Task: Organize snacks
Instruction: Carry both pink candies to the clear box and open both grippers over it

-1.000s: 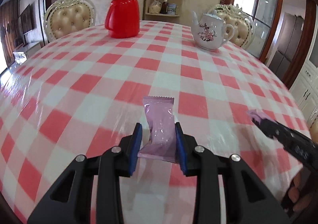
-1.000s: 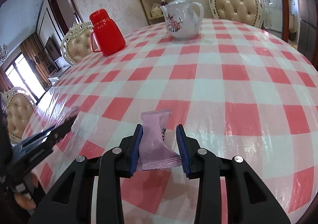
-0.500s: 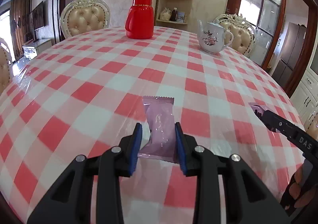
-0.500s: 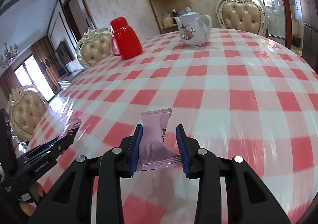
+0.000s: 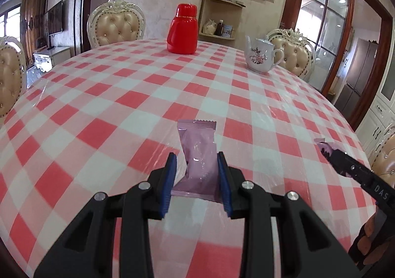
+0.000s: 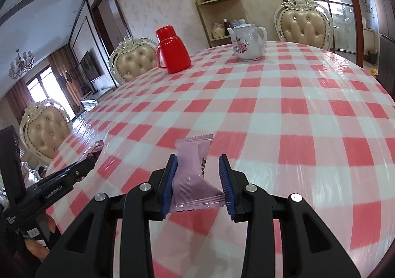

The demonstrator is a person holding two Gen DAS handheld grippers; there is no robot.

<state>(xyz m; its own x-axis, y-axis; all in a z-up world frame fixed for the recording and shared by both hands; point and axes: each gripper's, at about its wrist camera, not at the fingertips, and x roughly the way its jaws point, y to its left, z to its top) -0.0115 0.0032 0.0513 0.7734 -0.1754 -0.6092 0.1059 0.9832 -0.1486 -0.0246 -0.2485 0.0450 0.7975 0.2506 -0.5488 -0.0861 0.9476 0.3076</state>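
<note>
Left gripper (image 5: 197,174) clamps one pink snack packet (image 5: 199,154) at lower centre, right gripper (image 6: 198,175) pinches its own pink packet (image 6: 191,174) likewise, both above the checked table (image 5: 103,95), red flask (image 5: 182,29) and lidded teapot (image 5: 262,57) upper centre, contents unseen.

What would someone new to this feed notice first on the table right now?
First, the small pink foil snack packet clamped in the left gripper and a matching pink foil packet clamped in the right gripper, both held over the near side of the red-and-white checked tablecloth. Next, at the far side, the glossy red plastic thermos jug and, to its right, the white floral porcelain teapot.
</note>
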